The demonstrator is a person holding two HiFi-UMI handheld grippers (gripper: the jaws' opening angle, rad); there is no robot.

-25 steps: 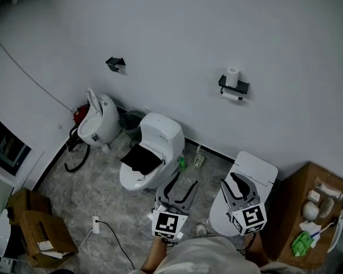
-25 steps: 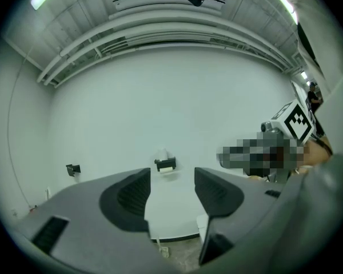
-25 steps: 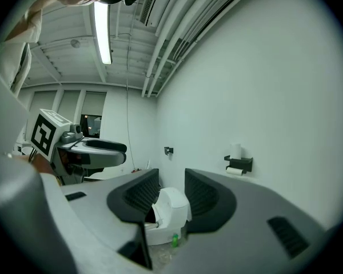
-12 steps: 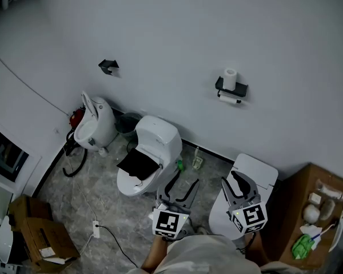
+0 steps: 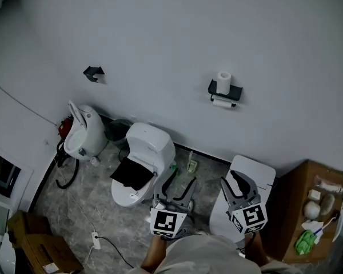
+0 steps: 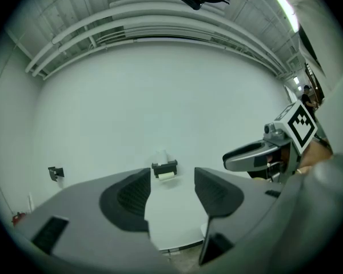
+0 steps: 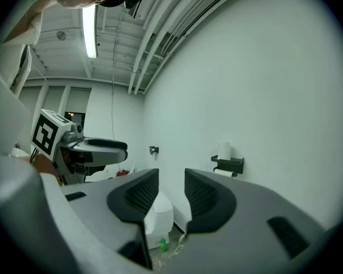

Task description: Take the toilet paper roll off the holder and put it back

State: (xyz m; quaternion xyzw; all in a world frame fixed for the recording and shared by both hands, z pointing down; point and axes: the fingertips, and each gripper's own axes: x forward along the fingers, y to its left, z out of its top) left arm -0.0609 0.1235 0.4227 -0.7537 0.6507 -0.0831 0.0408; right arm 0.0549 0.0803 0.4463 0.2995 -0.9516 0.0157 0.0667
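A black holder [image 5: 224, 90] hangs on the white wall, far ahead of both grippers. One toilet paper roll [image 5: 223, 79] stands upright on its top shelf and a second roll [image 5: 221, 102] hangs under it. In the left gripper view the holder [image 6: 164, 168] shows small between the jaws. The right gripper view has the holder [image 7: 228, 164] with the upright roll [image 7: 223, 150] right of the jaws. My left gripper [image 5: 178, 188] and right gripper [image 5: 235, 185] are held low near my body. Both are open and hold nothing.
A white toilet [image 5: 142, 161] with a dark seat stands left of centre, another toilet [image 5: 244, 193] under my right gripper. A urinal-like fixture [image 5: 80, 132] and a bin [image 5: 119, 131] are at the left. A wooden cabinet [image 5: 307, 210] with small items stands right. A second black bracket [image 5: 94, 72] is on the wall.
The head view has swung: the holder, toilets and boxes have all drifted left and slightly up in the frame. Both grippers keep their place and stay open.
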